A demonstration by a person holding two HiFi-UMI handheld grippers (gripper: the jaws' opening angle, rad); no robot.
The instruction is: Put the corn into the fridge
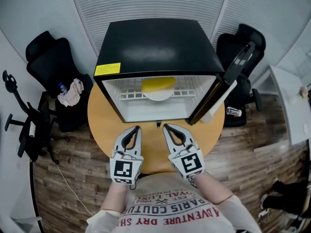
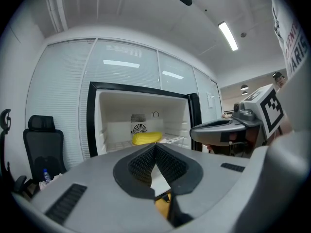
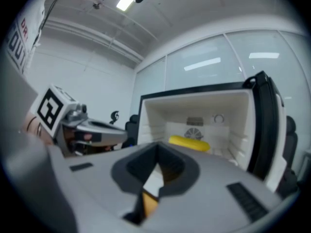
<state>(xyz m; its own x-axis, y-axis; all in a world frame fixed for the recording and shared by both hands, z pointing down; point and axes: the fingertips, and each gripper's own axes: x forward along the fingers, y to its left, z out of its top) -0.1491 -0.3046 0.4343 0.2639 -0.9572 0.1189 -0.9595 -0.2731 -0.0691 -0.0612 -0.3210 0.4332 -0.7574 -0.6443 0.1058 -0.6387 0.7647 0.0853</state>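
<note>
The yellow corn lies on a white plate on the wire shelf inside the black mini fridge, whose door hangs open to the right. The corn shows deep in the white interior in the left gripper view, and the corn likewise in the right gripper view. My left gripper and right gripper rest side by side over the round wooden table, just in front of the fridge opening. Both are shut with nothing held.
Black office chairs stand left and right of the table. The left chair holds a crumpled cloth and a small bottle. A clear bottle lies by the door. A white desk is at the right.
</note>
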